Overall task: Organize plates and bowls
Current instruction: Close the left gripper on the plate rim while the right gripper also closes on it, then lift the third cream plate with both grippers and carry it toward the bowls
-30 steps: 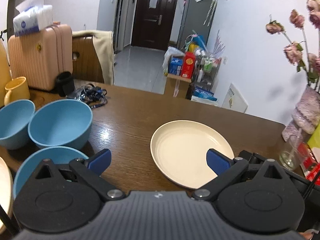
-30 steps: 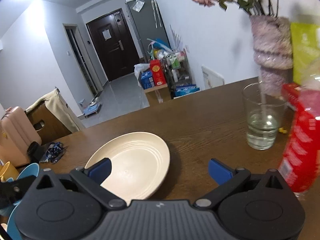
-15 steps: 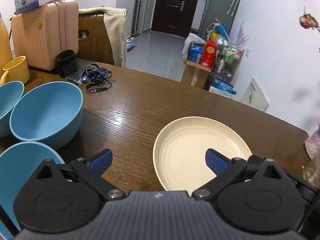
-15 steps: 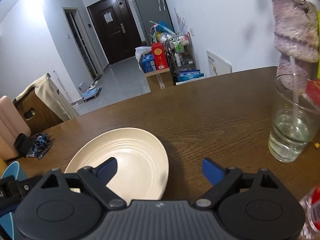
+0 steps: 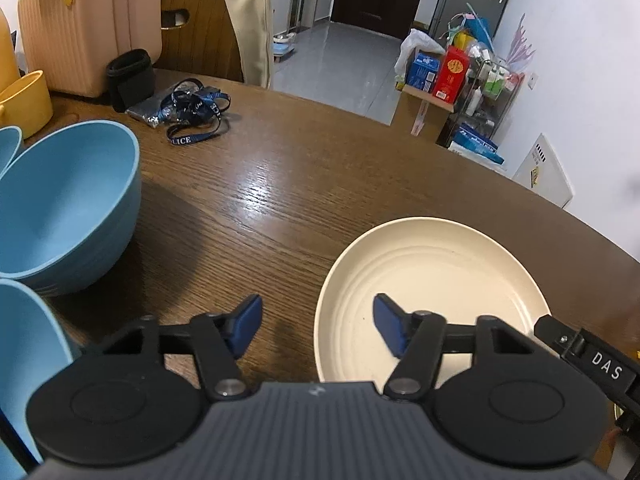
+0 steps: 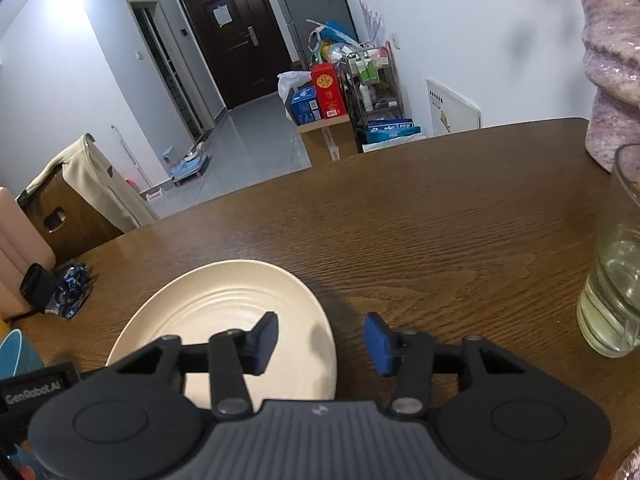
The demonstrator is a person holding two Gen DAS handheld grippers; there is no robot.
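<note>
Now plate [image 5: 440, 264] rim between left gripper [image 5: 318, 326] pads

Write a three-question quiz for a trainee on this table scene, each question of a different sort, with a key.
1. True or false: the cream plate already sits inside a blue bowl.
2. Which rim of the plate does each gripper straddle: the left gripper and the right gripper?
3. Multiple choice: what stands on the table on the right edge of the right wrist view? A) a yellow mug B) a glass of water C) a stack of plates

Key
1. False: it lies flat on the bare table, apart from the bowls.
2. Left gripper the plate's left rim, right gripper its right rim; both jaws are closing, pads not yet pressing.
3. B
</note>
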